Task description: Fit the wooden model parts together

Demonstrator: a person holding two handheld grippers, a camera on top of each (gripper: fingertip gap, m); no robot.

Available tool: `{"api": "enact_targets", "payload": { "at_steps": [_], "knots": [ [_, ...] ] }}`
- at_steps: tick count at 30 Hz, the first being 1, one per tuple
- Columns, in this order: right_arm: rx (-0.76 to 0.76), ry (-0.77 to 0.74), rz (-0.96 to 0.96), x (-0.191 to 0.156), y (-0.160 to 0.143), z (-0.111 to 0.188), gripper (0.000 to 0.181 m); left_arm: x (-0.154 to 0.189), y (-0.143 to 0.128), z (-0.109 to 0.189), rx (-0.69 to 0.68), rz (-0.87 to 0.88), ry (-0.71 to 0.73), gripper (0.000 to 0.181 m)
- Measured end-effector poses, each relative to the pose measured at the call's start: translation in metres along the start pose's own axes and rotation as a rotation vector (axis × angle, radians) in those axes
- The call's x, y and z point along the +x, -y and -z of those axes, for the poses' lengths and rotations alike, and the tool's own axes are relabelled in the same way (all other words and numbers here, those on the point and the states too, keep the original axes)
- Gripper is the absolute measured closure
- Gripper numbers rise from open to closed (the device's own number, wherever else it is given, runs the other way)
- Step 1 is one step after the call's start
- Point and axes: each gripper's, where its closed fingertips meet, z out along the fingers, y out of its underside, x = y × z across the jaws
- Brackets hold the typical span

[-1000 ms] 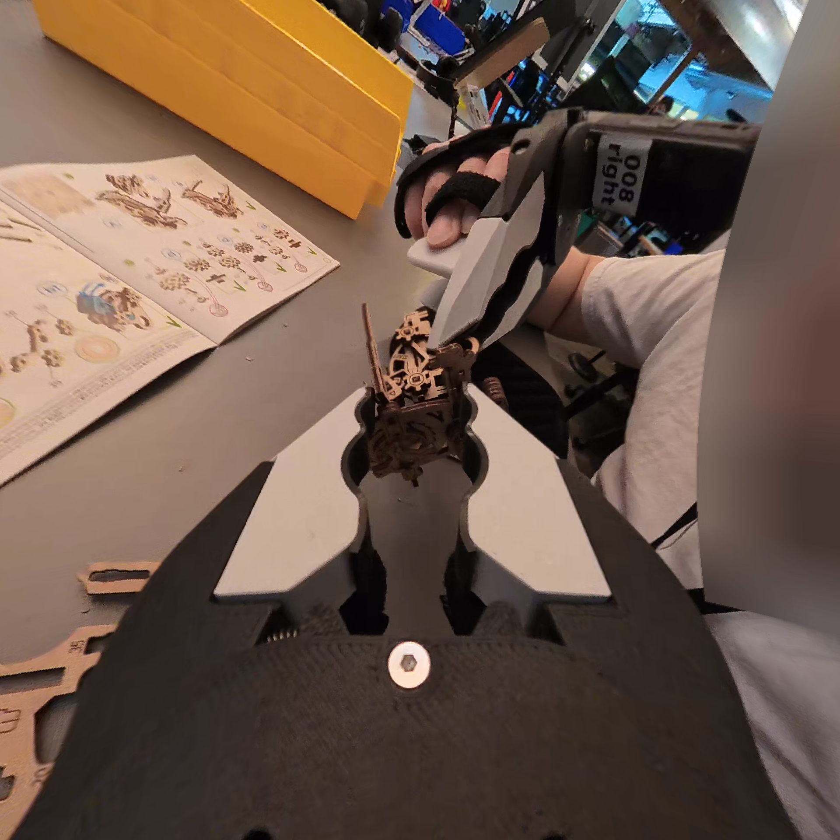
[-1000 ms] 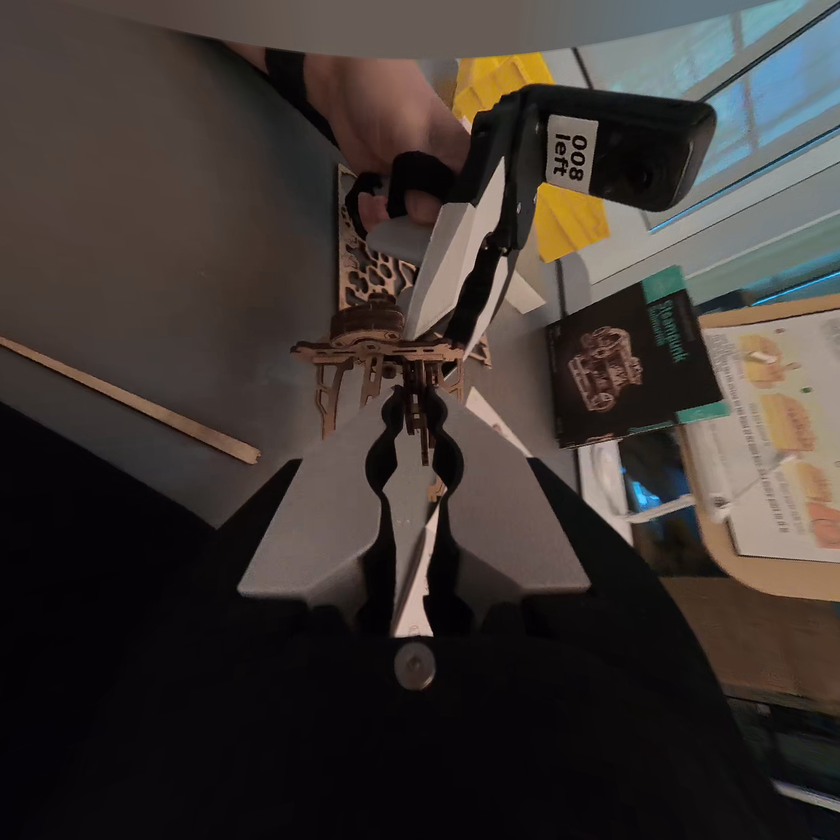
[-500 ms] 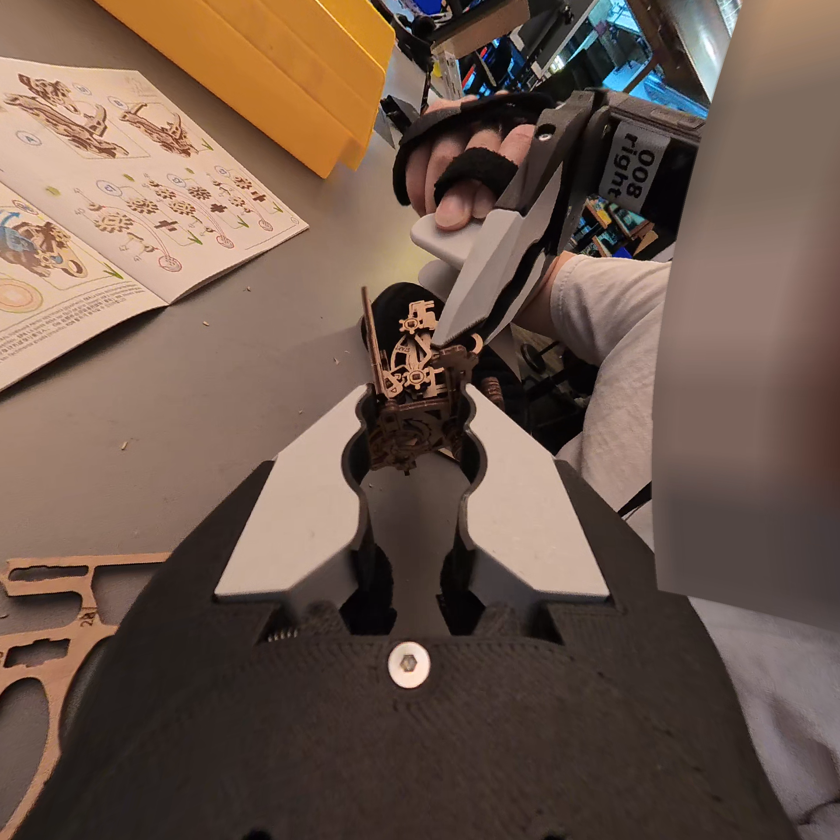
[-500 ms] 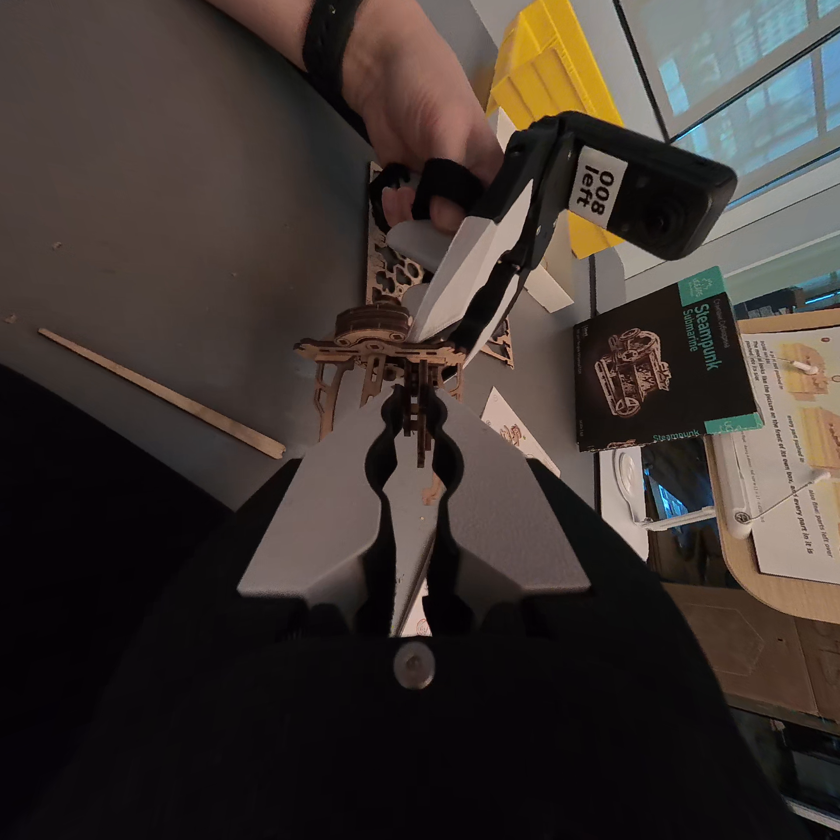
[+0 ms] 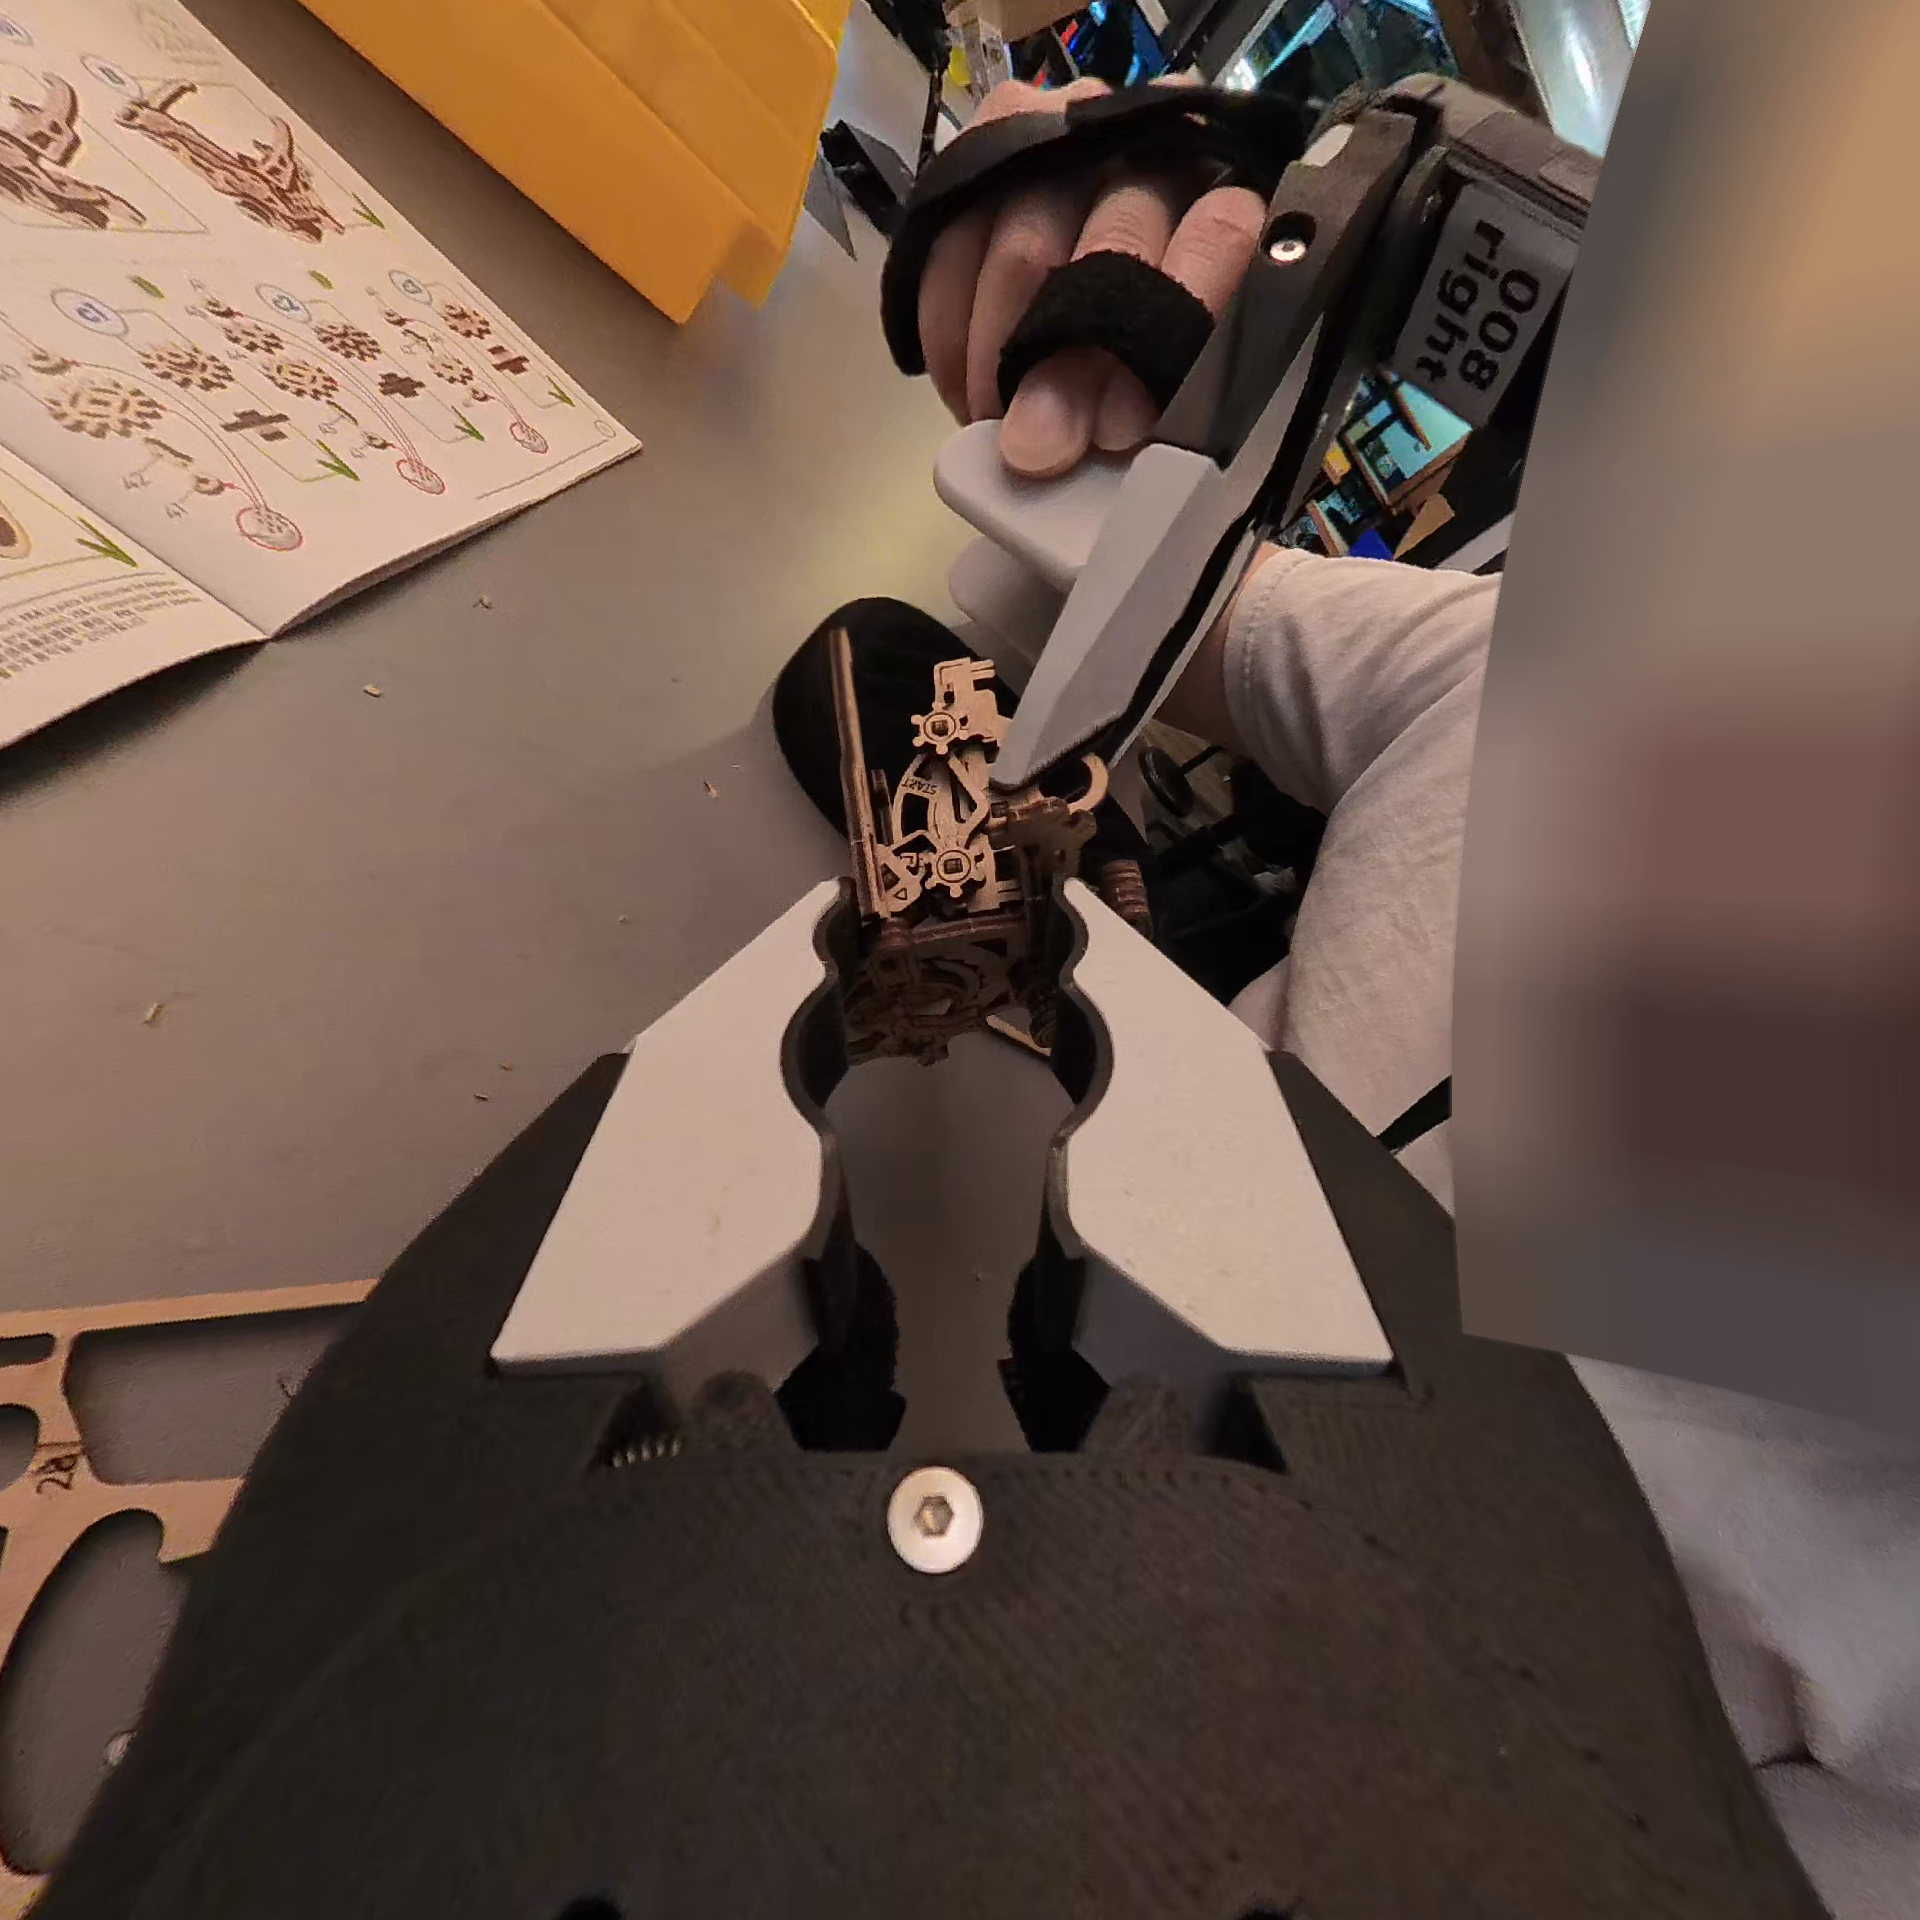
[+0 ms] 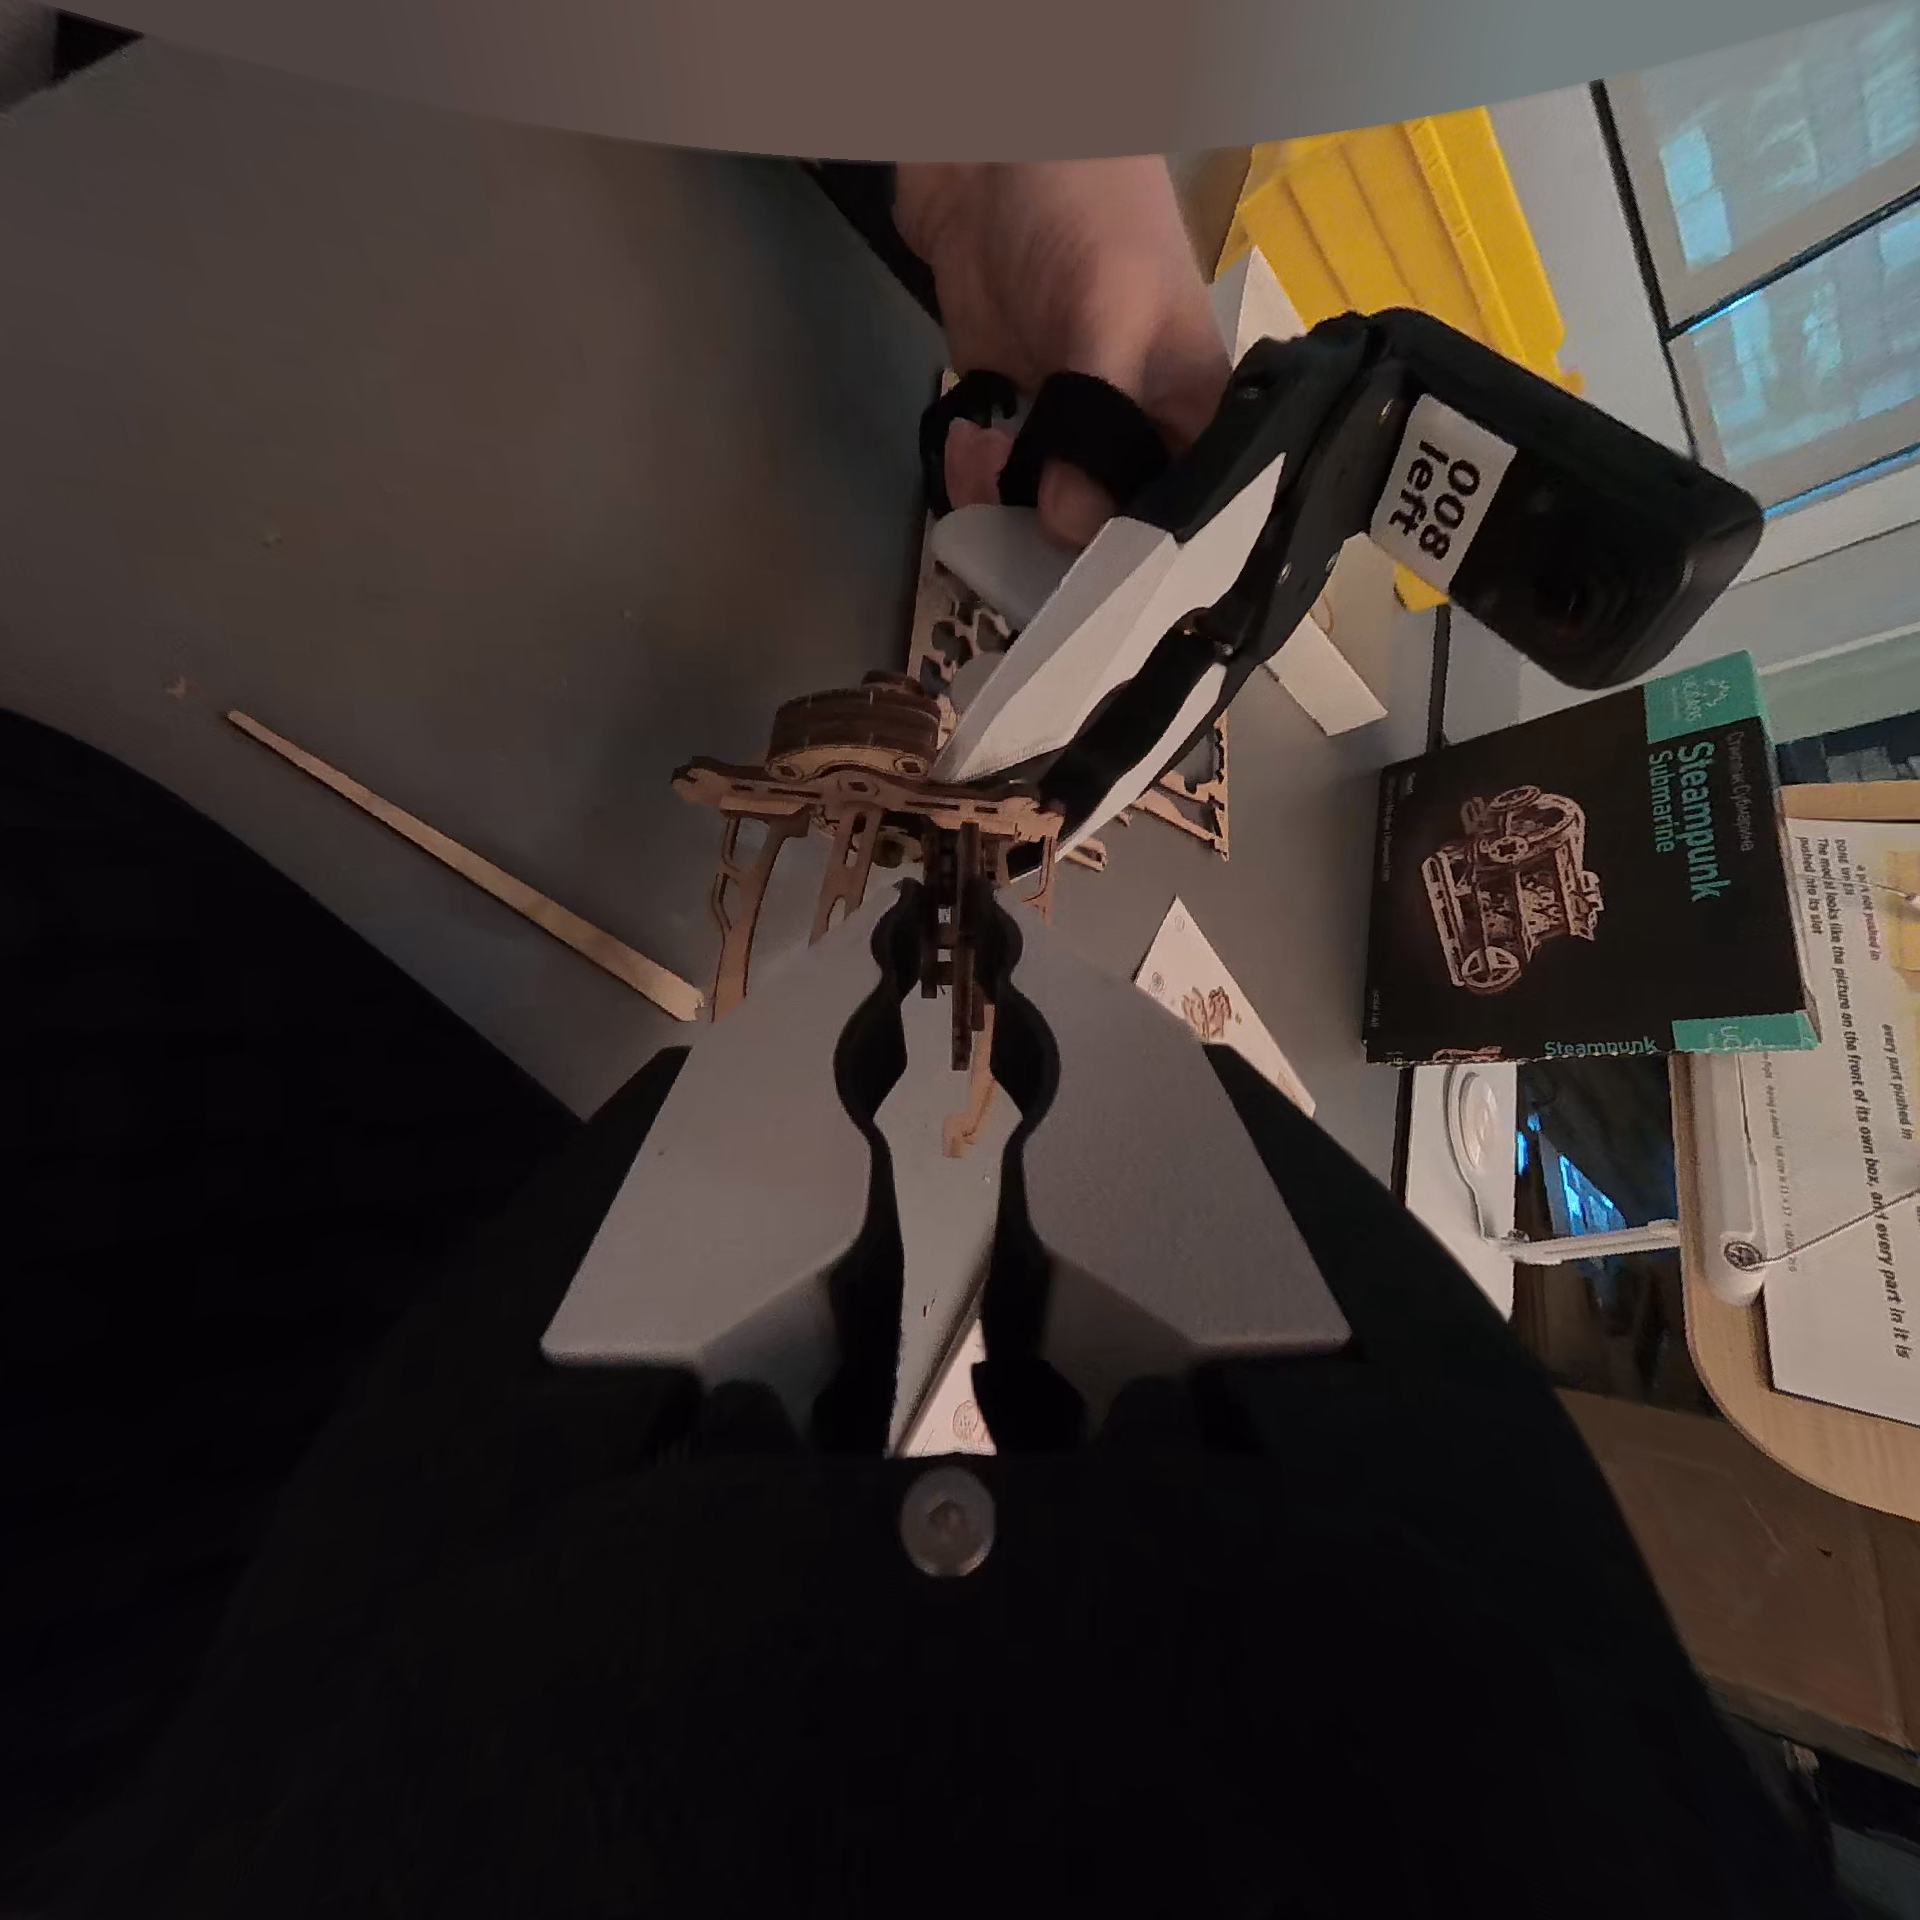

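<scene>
A small wooden model of gears and thin plates is held in the air between both grippers. My left gripper is shut on the model's lower body. My right gripper is shut on a narrow stacked wooden part that sticks out of the model's flat frame. In the left wrist view the right gripper comes down from the upper right onto the model's top. In the right wrist view the left gripper reaches the frame from the upper right. A round drum sits behind the frame.
An open instruction booklet and a yellow bin lie on the grey table. A punched-out wooden sheet lies at the lower left. A thin wooden strip, a black box and a second sheet show in the right wrist view. My two grippers' fingertips are within a few centimetres of each other.
Both grippers keep their hold on the model. The pair has shifted and turned over the table, so the booklet and bin have slid left and up in the left wrist view.
</scene>
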Motion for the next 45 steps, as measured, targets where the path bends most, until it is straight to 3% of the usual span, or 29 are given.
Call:
{"api": "enact_targets", "payload": {
  "at_steps": [6,12,22,37,45],
  "knots": [
    [0.090,-0.081,-0.049,0.014,0.005,0.004,0.168,0.004,0.011,0.003,0.083,0.056,-0.060,0.148],
    [0.071,-0.101,-0.039,0.015,0.006,0.001,0.164,0.008,0.012,0.002,0.095,0.076,-0.100,0.147],
    [0.037,-0.040,-0.088,0.009,0.002,-0.004,0.170,0.004,0.009,0.000,0.079,0.078,-0.089,0.148],
    [0.022,-0.031,-0.115,0.011,-0.001,-0.004,0.160,0.005,0.007,-0.002,0.068,0.084,-0.100,0.147],
    [-0.004,0.020,-0.187,0.005,-0.003,-0.007,0.171,0.005,0.007,-0.001,0.066,0.074,-0.088,0.147]
  ]
}}
